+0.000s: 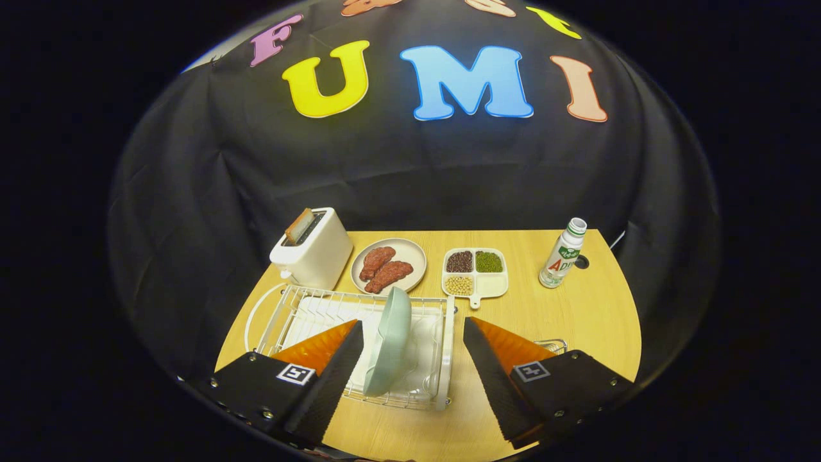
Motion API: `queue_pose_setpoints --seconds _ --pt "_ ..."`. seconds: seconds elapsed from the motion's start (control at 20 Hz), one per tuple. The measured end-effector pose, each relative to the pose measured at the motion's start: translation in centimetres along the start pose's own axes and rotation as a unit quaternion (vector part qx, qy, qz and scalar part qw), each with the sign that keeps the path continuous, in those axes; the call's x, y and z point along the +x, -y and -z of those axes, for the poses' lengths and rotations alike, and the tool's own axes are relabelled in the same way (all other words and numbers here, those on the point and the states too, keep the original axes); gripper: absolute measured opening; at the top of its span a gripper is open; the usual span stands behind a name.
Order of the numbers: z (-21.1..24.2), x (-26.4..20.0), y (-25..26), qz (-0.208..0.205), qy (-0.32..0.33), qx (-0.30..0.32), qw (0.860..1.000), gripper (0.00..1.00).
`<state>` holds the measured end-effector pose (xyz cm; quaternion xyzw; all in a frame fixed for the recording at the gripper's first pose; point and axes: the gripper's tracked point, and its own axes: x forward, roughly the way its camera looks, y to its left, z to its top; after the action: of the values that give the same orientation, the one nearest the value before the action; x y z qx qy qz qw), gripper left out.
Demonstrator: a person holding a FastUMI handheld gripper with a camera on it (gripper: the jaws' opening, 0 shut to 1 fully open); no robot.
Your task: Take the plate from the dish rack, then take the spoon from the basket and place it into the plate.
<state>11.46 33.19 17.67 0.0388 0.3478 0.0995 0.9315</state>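
1. Our tool (pixel 412 333) is spread wide with nothing between its fingers; it hangs above the near part of the worktop (pixel 577 308), with the pale green plate (pixel 389 340) between the two fingers and a little nearer the left one.
2. The plate stands on edge in the white wire dish rack (pixel 359 350), leaning slightly, its rim toward us. We judge it stiff, glazed and smooth, so likely slippery, moderately heavy, and breakable if dropped.
3. We judge the upper rim, clear of the wires, to be the best hold: one finger on each face, closing across the thickness. A pinch low down would meet the rack wires.
4. We expect the plate to swing or slip if held near one end of the rim, so a hold near the top centre looks safer.
5. A bit of wire basket (pixel 550 345) shows just beyond the right finger; we cannot make out the spoon there.
6. Beyond the rack stand a toaster (pixel 314 250) with a slice in it, a plate of meat patties (pixel 389 265), a divided tray of beans (pixel 475 272) and a small bottle (pixel 563 253), all well apart from the plate.
7. The rack's own wires and far frame are what could catch the plate on lifting; a straight upward pull seems wise.
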Motion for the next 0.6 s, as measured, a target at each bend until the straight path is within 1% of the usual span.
queue_pose_setpoints --seconds 0.25,0.45,0.5,0.6 --pt "0.9 2.7 -1.0 0.023 -0.048 0.01 0.999 0.97" --pt "2.3 4.7 -1.1 0.069 -0.09 0.02 0.993 0.97" --pt "2.6 5.3 -1.0 0.084 -0.097 0.022 0.991 0.91" --pt "3.2 6.1 -1.0 0.109 -0.11 0.032 0.987 0.9"
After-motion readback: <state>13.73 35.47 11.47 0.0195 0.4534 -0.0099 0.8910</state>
